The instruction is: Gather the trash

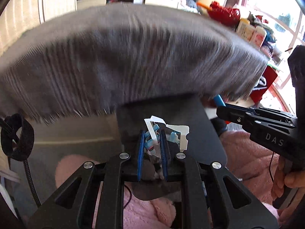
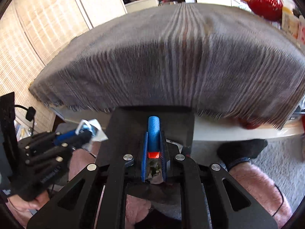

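Observation:
My left gripper (image 1: 152, 133) is shut on a crumpled white and blue wrapper (image 1: 167, 135), held over a black panel (image 1: 209, 133) below the table edge. My right gripper (image 2: 154, 135) is shut on a blue foam dart with an orange tip (image 2: 154, 131), also over a black panel (image 2: 124, 126). The right gripper shows at the right of the left wrist view (image 1: 221, 106), with the dart's blue end (image 1: 219, 100) sticking out. The left gripper with the wrapper shows at the left of the right wrist view (image 2: 83, 131).
A grey fringed cloth (image 2: 171, 61) covers the table ahead, blurred. Bottles (image 1: 251, 30) and a red basket (image 2: 265, 2) stand at its far right. A white table edge (image 2: 228, 127), pink fleece legs (image 2: 251, 179) and a dark sock (image 2: 240, 150) lie below.

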The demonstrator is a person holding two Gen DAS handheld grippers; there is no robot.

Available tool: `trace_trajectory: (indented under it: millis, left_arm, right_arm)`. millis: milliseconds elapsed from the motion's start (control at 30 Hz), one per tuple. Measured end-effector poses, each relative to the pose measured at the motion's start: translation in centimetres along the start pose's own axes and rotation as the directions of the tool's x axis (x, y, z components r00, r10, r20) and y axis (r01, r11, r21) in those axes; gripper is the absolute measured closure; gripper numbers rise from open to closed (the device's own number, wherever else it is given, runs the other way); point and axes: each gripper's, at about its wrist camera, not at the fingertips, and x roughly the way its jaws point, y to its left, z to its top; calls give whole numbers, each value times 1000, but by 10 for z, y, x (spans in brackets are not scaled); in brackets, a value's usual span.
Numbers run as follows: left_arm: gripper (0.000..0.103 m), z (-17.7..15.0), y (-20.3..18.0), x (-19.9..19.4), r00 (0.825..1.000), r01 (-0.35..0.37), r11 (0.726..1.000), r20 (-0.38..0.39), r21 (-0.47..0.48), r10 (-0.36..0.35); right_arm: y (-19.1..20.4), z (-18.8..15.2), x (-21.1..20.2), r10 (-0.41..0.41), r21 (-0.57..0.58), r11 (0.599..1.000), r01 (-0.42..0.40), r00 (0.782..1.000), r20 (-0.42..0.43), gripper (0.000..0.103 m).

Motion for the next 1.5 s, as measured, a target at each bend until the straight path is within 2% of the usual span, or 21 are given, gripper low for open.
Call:
trace_trajectory:
  millis: [233, 400, 467, 533, 567, 600, 667, 733, 800, 933, 967, 1133, 1200, 1233, 1400, 1500]
  left_arm:
    - [89, -8, 0, 36, 996, 22, 1000, -89, 1, -22]
    - [88, -9, 4, 48, 992, 48, 999, -116, -13, -49]
    - [85, -8, 7, 50, 992, 60, 998, -114, -25, -63]
    - [68, -6, 11, 52, 993, 41, 999, -113, -29, -44]
    - [64, -6, 13, 52, 994, 31, 999, -109, -31, -34]
    - [58, -6, 15, 52, 994, 23, 999, -105, -33, -27]
    - [51, -6, 23, 47, 996, 10, 999, -93, -40, -14]
    - [45, -3, 28, 41, 997, 1, 999, -80, -44, -5]
    - [39, -1, 31, 34, 998, -8, 999, -61, -42, 5]
    - [26, 4, 34, 17, 999, -32, 999, -16, -32, 32]
    - [25, 5, 35, 12, 999, -37, 999, -3, -27, 37]
    - [15, 17, 32, -10, 996, -57, 998, 70, -30, 59]
    - [8, 22, 32, -22, 990, -76, 997, 121, -33, 79]
    - [8, 26, 30, -27, 985, -90, 995, 146, -34, 94]
    - [8, 44, 29, -59, 940, -172, 982, 286, -75, 186]
    - [8, 59, 30, -89, 912, -174, 981, 363, -84, 193]
  right_arm:
    - [-5, -7, 28, 22, 33, 999, -20, 998, -57, 90]
    - [-6, -8, 40, 26, 43, 999, -22, 996, -88, 88]
    - [-8, -7, 44, 12, 48, 999, -7, 995, -97, 86]
    - [-9, -6, 46, -15, 43, 999, 19, 995, -98, 86]
    - [-10, -5, 46, -25, 46, 998, 30, 995, -96, 79]
    - [-11, -4, 46, -31, 51, 998, 36, 995, -93, 59]
    - [-14, -3, 42, -46, 56, 997, 50, 996, -74, 38]
    - [-15, 0, 38, -63, 53, 996, 66, 996, -60, 37]
    - [-15, 2, 33, -74, 55, 996, 76, 996, -44, 23]
    - [-16, 9, 24, -87, 53, 995, 87, 996, -12, 11]
    - [-16, 11, 22, -86, 56, 995, 86, 996, -2, 8]
    - [-14, 19, -5, -72, 61, 996, 67, 994, 87, 3]
    - [-12, 21, -16, -74, 58, 996, 67, 989, 128, 3]
    - [-11, 23, -23, -92, 54, 995, 85, 984, 154, 3]
    - [-1, 31, -47, -172, 47, 985, 165, 953, 248, 3]
    - [8, 36, -66, -218, 45, 976, 215, 917, 333, 3]
